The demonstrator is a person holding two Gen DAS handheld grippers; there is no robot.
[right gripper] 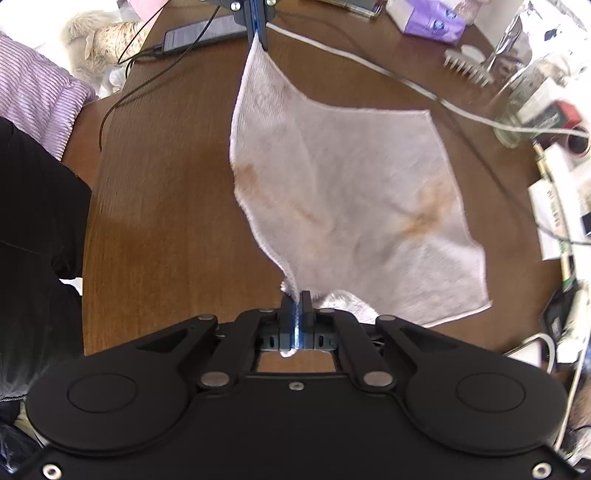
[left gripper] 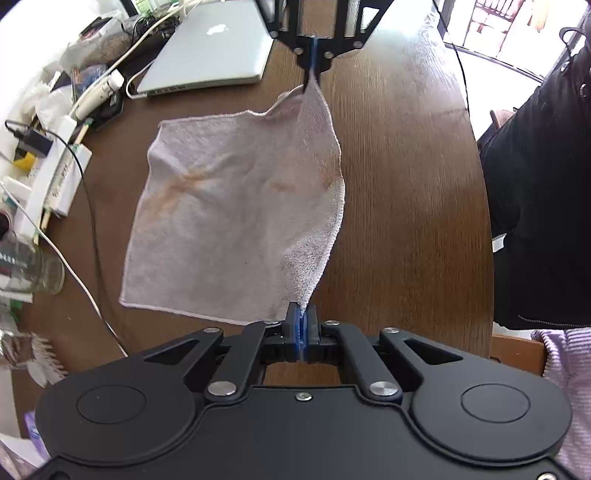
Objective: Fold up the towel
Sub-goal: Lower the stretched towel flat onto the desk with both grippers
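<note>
A pale towel (left gripper: 236, 206) with orange-brown stains hangs over the brown wooden table (left gripper: 399, 192). My left gripper (left gripper: 302, 314) is shut on one corner of it at the bottom of the left wrist view. At the top of that view, my right gripper (left gripper: 314, 70) is shut on the neighbouring corner. The edge between the two corners is lifted and the rest of the cloth slopes away to the left. In the right wrist view the towel (right gripper: 354, 199) spreads to the right from my right gripper (right gripper: 295, 301). The left gripper (right gripper: 258, 33) pinches the far corner.
A silver laptop (left gripper: 214, 48), cables, bottles and boxes crowd the table's left side. A glass jar (left gripper: 33, 266) stands near the edge. A person in black clothing (left gripper: 543, 206) sits at the table's right. In the right wrist view lie a phone (right gripper: 203, 33) and a white cable (right gripper: 406, 85).
</note>
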